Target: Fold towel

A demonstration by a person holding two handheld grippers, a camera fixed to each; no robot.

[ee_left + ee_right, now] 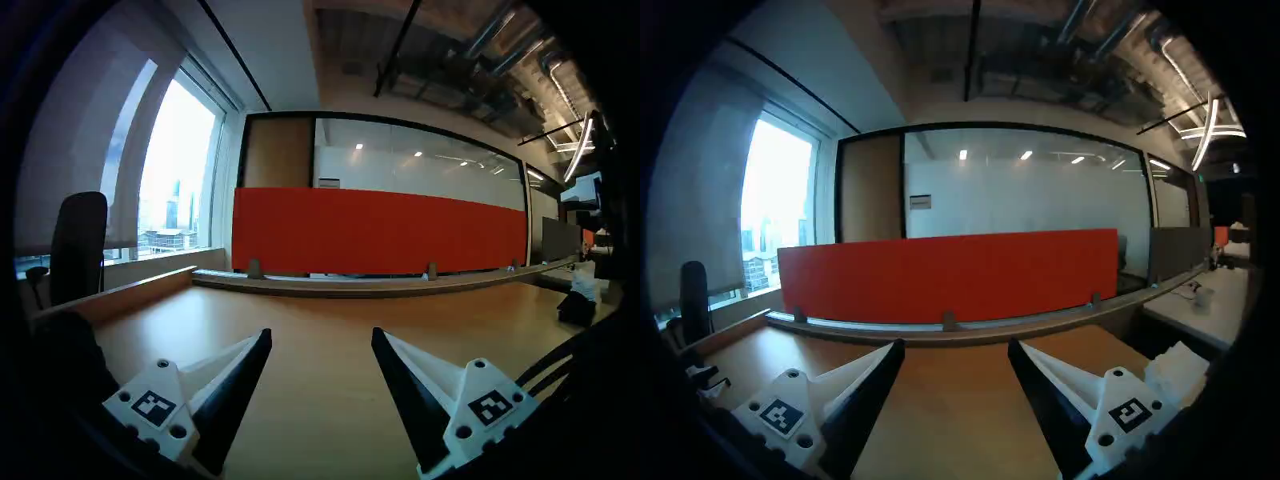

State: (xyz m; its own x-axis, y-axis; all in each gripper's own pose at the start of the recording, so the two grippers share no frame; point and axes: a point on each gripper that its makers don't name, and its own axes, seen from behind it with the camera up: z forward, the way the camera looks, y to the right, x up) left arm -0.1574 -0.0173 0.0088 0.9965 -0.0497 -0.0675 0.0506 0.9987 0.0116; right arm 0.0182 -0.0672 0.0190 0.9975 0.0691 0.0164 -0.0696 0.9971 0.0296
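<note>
**Both tools wide open above the wooden surface, facing the red panel**

Closest in the left gripper view are the two white, black-padded fingers of the left tool (321, 332), spread well apart with nothing between them, each with one square marker. The right tool (956, 345) stands the same way in the right gripper view: two fingers, two markers, a wide gap, no hold on anything. Both hang over the wooden surface (336, 308), which runs forward to the red panel (376, 232).

Where the towel lies I cannot tell.

There is one red panel, standing upright along the far edge of the surface on three small clips that can be counted in each view. Behind it rises a glass wall (1024, 192), and to its left is a bright window (176, 172).

The left gripper view looks at the panel from low down. It adds a black chair back (78, 248) left of the panel by the window, a dark object (576, 308) with something white on top near the panel's right end, and black cables (560, 360) beside the right finger.

The right gripper view shows a second, white surface (1228, 312) beyond the panel's right end. Some small, unclear items (702, 376) lie at the wooden surface's left edge.
</note>
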